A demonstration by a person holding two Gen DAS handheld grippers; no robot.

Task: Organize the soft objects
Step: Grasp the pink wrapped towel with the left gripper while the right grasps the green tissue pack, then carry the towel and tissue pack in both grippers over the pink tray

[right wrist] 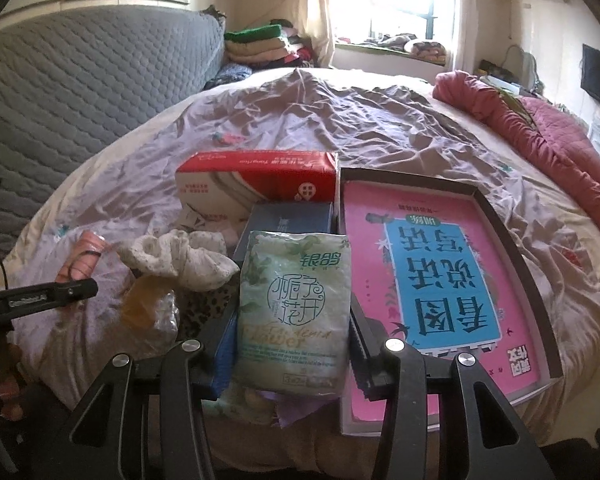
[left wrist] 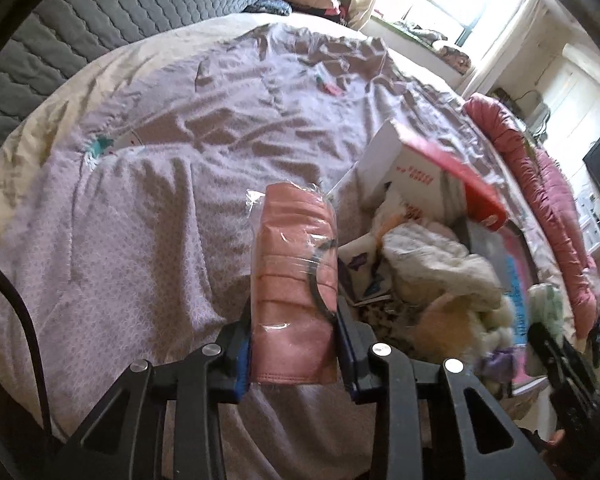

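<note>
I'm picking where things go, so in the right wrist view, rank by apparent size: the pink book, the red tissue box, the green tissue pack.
1. pink book, largest.
2. red tissue box and green tissue pack: unsure; the pack is nearer the camera.

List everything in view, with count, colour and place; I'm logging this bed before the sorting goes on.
pink cloth pack: one, plastic-wrapped, in left gripper
tissue pack: one, pale green, in right gripper
tissue box: one, red and white, mid-bed
book: one, pink and blue, in a shallow box, right of the tissue pack
white cloth: one, crumpled, left of the tissue pack
bedsheet: one, lilac, wrinkled
quilt: one, red, bed's right edge
left gripper: black
right gripper: black
</note>
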